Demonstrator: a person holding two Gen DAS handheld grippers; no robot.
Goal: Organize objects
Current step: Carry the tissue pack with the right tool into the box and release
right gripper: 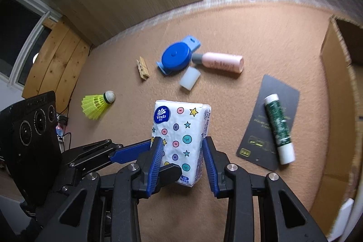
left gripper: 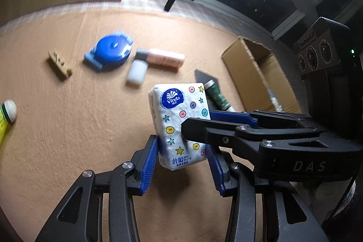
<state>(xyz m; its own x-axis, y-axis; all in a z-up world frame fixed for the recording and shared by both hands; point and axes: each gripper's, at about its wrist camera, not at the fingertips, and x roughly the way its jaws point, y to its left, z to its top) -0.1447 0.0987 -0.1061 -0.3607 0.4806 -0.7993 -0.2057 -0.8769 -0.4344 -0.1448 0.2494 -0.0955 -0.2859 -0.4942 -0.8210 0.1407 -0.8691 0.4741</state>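
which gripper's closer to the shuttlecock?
Left. Both grippers meet at the tissue pack. The left gripper reaches in from the shuttlecock's side, while the right gripper comes in from the opposite side, nearer the cardboard box.

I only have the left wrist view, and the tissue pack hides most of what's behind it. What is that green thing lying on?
Observer: The green tube lies lengthwise on a dark card, white end toward the camera.
Operator: And the yellow thing cut off at my left edge?
Observer: That's a yellow shuttlecock, lying on its side, apart from the other items.
Operator: I see only one finger of the right gripper in front of the pack. Is the other on it?
Observer: Yes. The right gripper has a blue pad against each side of the tissue pack.
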